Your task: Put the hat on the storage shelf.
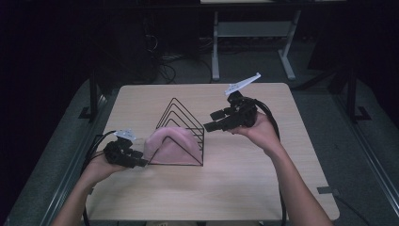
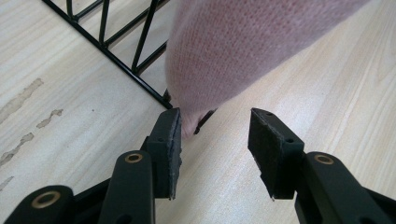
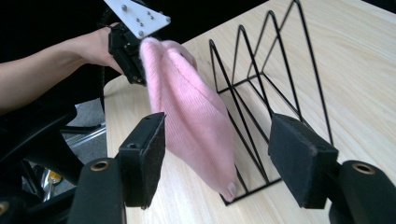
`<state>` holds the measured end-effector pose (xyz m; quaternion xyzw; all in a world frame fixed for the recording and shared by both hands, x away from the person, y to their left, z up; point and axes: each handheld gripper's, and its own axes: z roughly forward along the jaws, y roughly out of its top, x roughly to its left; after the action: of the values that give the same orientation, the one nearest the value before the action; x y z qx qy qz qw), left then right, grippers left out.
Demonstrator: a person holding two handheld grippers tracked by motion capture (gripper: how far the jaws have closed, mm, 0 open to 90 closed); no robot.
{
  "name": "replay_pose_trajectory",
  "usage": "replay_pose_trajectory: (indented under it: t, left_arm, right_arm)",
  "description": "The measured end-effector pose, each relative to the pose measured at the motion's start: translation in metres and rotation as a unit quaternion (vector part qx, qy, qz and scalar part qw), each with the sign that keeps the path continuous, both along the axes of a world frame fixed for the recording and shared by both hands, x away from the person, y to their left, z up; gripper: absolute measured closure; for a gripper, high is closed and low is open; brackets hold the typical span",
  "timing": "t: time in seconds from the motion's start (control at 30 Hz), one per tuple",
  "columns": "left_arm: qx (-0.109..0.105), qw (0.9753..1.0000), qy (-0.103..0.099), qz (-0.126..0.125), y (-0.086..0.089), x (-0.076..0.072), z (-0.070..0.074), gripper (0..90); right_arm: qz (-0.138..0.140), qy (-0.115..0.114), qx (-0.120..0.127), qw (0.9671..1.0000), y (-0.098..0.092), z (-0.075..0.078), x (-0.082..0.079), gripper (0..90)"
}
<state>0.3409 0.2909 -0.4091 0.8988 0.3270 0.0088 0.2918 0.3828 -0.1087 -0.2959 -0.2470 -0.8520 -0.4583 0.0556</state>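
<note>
The left gripper (image 2: 215,135) sits low on the table with its jaws apart, one pad (image 2: 173,140) just touching the lower edge of a pink knitted hat (image 2: 233,51) without clamping it. The right gripper (image 3: 217,154) is raised over the table's far side, jaws spread wide and empty, aimed back towards the hat from well apart. The hat stands on edge in the nearest slot of a black wire file rack (image 3: 275,88), leaning against one of its triangular dividers, its lower corner spilling past the rack's base frame onto the light wooden table (image 1: 263,188). In the high view, the left gripper (image 1: 137,159) lies just beside the rack (image 1: 181,127) at its near-left corner, and the right gripper (image 1: 211,121) hovers to the rack's right. Judged from this arrangement, the hat appears already lodged in the rack; what remains is either tucking the protruding edge fully inside or clearing both grippers away, and nothing here settles which.
</note>
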Motion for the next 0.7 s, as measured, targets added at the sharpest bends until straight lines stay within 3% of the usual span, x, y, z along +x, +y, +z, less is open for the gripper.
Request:
replay_pose_trajectory:
  t: [0.7]
  left_arm:
    - [0.000, 1.0000, 0.003, 0.005, -0.002, -0.001, 0.001, 48.8]
  right_arm:
    - [-0.052, -0.007, 0.000, 0.9986, -0.062, -0.017, -0.018, 31.6]
